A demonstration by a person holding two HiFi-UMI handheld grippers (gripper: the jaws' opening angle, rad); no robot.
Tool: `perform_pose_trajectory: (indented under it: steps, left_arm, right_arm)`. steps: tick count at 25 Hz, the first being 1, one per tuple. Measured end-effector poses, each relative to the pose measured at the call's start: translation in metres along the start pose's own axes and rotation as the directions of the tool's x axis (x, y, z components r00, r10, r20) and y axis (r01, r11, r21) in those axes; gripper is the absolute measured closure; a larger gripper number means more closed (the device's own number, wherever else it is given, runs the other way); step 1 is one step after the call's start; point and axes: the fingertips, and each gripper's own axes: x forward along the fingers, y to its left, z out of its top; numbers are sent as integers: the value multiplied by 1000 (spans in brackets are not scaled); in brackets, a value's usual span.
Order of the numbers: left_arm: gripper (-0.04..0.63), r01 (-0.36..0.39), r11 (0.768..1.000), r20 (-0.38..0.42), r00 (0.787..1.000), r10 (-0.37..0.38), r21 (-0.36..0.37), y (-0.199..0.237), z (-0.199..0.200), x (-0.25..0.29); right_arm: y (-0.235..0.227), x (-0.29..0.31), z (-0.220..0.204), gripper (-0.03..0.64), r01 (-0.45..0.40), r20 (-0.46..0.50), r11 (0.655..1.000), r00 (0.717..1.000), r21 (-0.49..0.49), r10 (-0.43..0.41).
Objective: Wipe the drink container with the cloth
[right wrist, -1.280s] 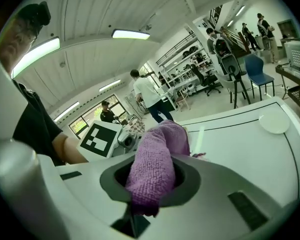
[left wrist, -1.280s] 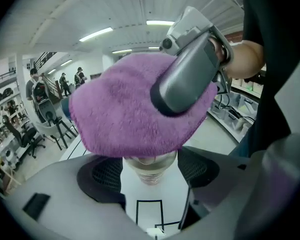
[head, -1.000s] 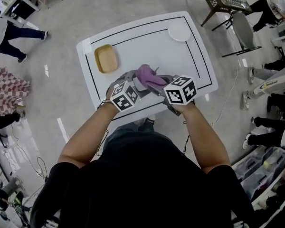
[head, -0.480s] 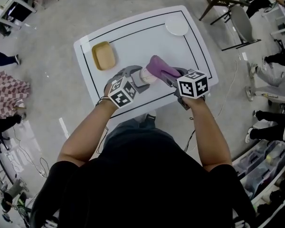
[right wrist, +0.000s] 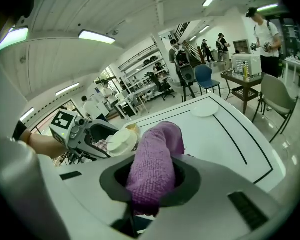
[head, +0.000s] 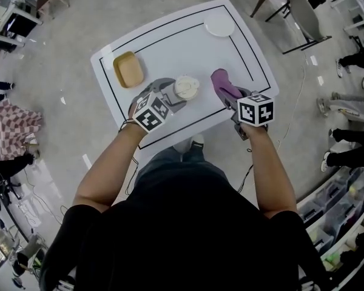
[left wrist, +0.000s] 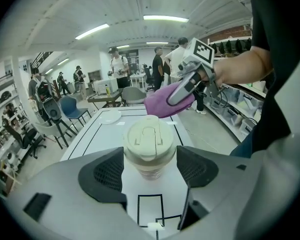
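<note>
Ahead, beyond our left gripper (head: 177, 93), a tan tray (head: 128, 69) and a white plate (head: 219, 24) lie on the table (head: 170, 47). That gripper clamps the cream lidded cup (head: 186, 87). To its right, our right gripper (head: 233, 99) pinches the purple cloth (head: 223, 86), clear of the cup.

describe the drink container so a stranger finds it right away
Look at the white table with black border lines, near its front edge. Between the left gripper's jaws sits a cream lidded cup: rounder and paler than the tan square tray, taller than the flat white plate.
</note>
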Motion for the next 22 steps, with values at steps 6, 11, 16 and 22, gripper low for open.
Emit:
perform_pose_trajectory:
  steps: [6, 11, 16, 22]
  left_arm:
    - [236, 25, 992, 64, 998, -17, -125, 17, 13, -24]
    - [262, 34, 989, 80, 997, -22, -146, 32, 35, -23]
    - [407, 50, 998, 22, 999, -49, -42, 30, 48, 2]
    - [433, 67, 997, 3, 998, -67, 43, 21, 41, 16]
  right_arm:
    - [22, -8, -33, 537, -20, 86, 1000, 996, -7, 20]
    - [45, 2, -61, 537, -25, 130, 999, 991, -24, 28]
    - [78, 17, -65, 537, -58, 207, 998, 977, -20, 61]
    - [92, 49, -61, 537, -62, 255, 998, 965, -16, 64]
